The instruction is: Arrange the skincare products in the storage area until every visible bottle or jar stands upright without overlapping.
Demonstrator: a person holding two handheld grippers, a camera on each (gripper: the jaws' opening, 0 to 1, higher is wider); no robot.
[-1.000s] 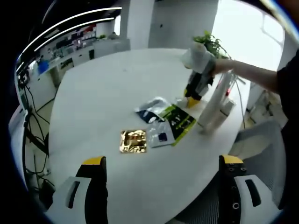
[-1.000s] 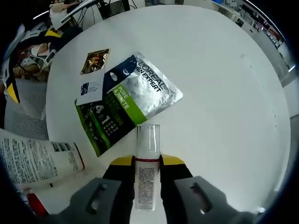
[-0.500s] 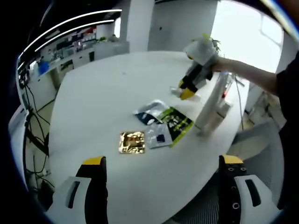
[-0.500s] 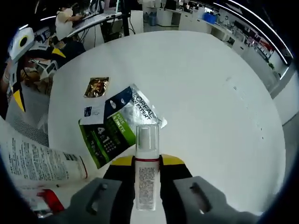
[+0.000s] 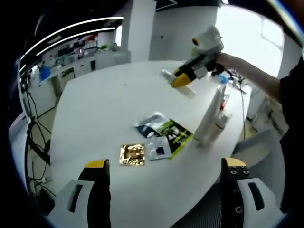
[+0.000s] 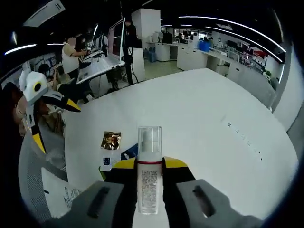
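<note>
White bottle (image 6: 149, 178) in right gripper (image 6: 149, 164)

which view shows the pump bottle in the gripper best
The right gripper view: the pump bottle stands centred between that gripper's jaws, its clear cap and printed label close up. In the left gripper view the same bottle is small and far off, held above the white table by the right gripper.

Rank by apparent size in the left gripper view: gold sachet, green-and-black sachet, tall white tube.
1. tall white tube
2. green-and-black sachet
3. gold sachet
The two sachets look close in size, since others overlap the green one.
</note>
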